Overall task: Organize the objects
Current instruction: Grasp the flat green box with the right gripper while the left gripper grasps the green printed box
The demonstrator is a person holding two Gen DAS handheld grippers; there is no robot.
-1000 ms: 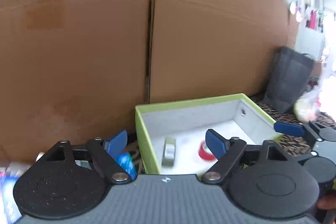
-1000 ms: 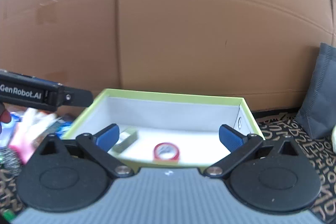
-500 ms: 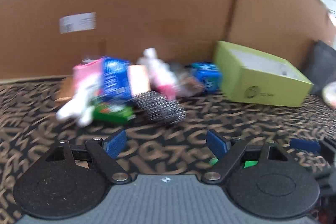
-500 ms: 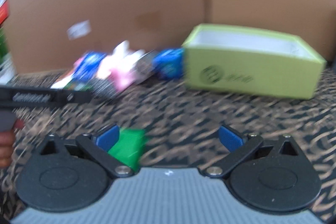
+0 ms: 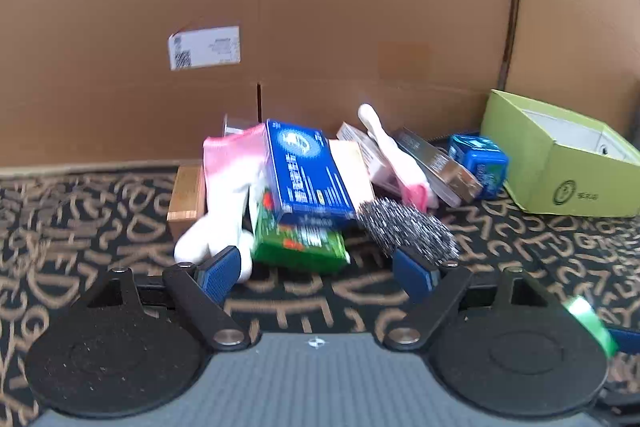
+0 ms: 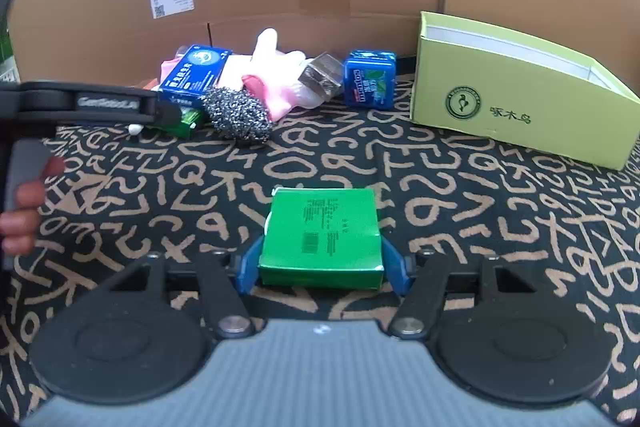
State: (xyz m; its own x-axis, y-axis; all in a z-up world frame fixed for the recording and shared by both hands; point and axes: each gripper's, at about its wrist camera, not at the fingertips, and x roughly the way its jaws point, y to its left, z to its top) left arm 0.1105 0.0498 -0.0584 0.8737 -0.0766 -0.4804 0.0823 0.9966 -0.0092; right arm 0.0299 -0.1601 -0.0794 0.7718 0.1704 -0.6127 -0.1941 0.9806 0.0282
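Letter-patterned black desk cloth [image 6: 460, 195], cardboard backdrop. Right gripper [image 6: 320, 263] jaws pinch one flat green packet [image 6: 320, 235], centre frame; left gripper [image 5: 316, 273] jaws spread, empty. One lime-green box [image 6: 516, 107], right.

at the right of the right wrist frame, the lime green box [image 6: 516, 99] carries a round dark green emblem and the characters "啄木鸟". the blue tin [image 6: 370, 79], upper centre, reads "extra", blurred. the left claw [image 6: 108, 103], at far left, bears "genrobot.ai", faint. the cardboard's white label [image 5: 204, 47] and the green packet's [image 6: 320, 239] print stay unreadable.
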